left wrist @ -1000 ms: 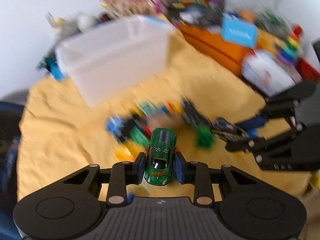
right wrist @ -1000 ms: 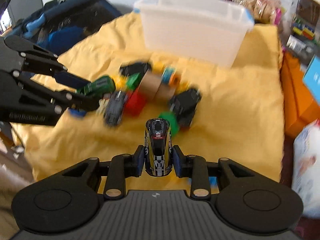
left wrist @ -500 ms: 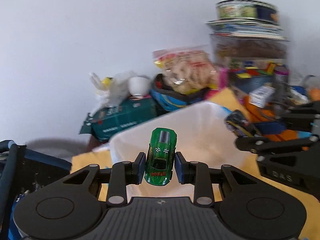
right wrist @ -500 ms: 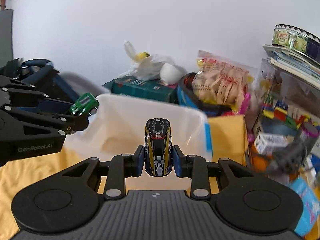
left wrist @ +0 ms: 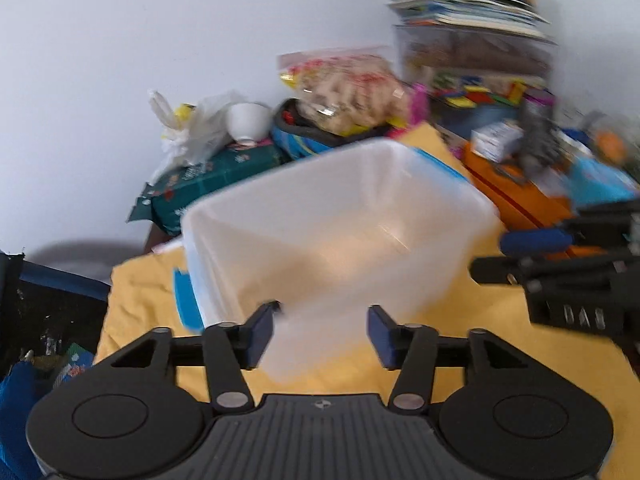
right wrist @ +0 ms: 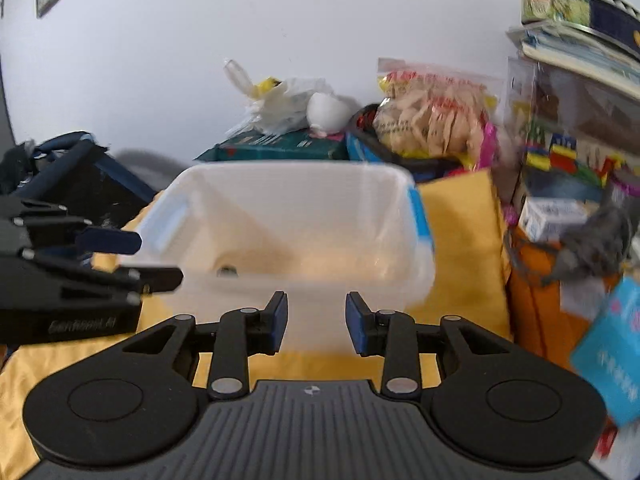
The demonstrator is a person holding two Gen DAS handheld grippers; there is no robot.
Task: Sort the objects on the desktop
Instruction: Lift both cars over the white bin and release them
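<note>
Your left gripper (left wrist: 322, 330) is in front of the near wall of the clear plastic box (left wrist: 340, 236), and its jaws are moving apart with nothing between them. Your right gripper (right wrist: 316, 322) points at the same box (right wrist: 288, 216) from the other side, and its jaws are moving apart too, with nothing between the blue pads (right wrist: 280, 320). In the right wrist view you can see your left gripper (right wrist: 132, 258) at the left edge, next to the box's left wall. In the left wrist view your right gripper (left wrist: 528, 254) comes in from the right, next to the box's right wall. The box sits on a yellow cloth (right wrist: 460, 232) and has a blue handle (right wrist: 420, 216) on its side. Down on the floor of the box, near the left corner, there is a small dark thing (right wrist: 228, 269), but it is too blurry to tell what it is. Behind the box there is a green carton (right wrist: 276, 148) with a white bowl (right wrist: 328, 112) and a crumpled plastic bag (right wrist: 280, 100) on top. A bag of snacks (right wrist: 432, 116) is to the right of them. Farther right there is a pile of books (right wrist: 580, 56) with a round tin (right wrist: 568, 2) on top. An orange box (left wrist: 516, 196) sits just beside the yellow cloth.
</note>
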